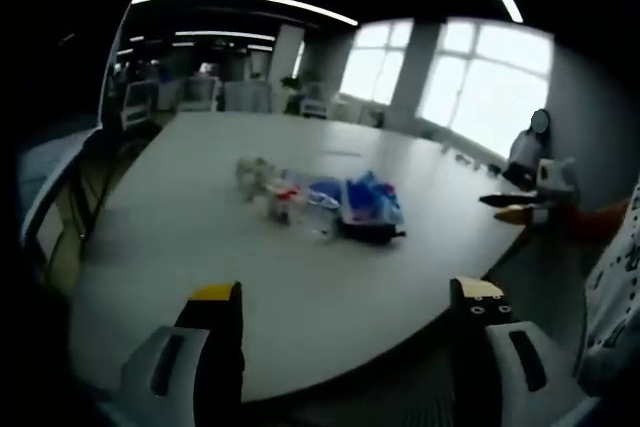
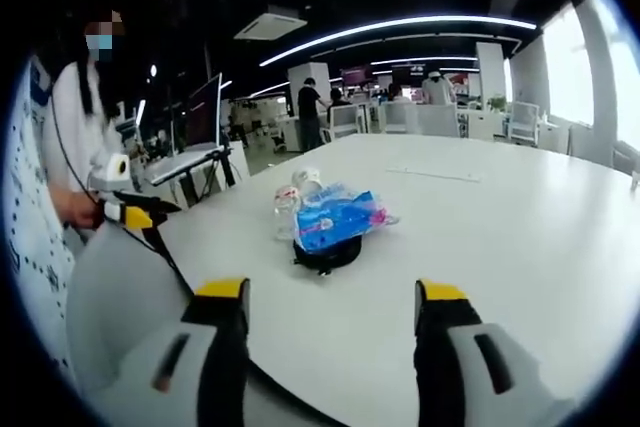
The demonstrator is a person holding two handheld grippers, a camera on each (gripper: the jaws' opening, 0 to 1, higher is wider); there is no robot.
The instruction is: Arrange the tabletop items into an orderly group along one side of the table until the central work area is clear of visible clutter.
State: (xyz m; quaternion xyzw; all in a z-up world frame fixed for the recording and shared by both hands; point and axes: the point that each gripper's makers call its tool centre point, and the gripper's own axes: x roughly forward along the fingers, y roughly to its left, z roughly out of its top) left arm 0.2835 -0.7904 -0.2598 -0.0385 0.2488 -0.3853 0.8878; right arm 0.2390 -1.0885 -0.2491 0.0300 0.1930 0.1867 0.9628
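White table (image 1: 200, 207) spreads wide and bare round a small cluster — blue packet (image 2: 335, 217), black dish (image 2: 325, 255), bottles (image 1: 262, 182) — mid-surface, well clear of every edge. Left gripper (image 1: 345, 312) and right gripper (image 2: 330, 312) hover near its rim, jaws apart, holding nothing.
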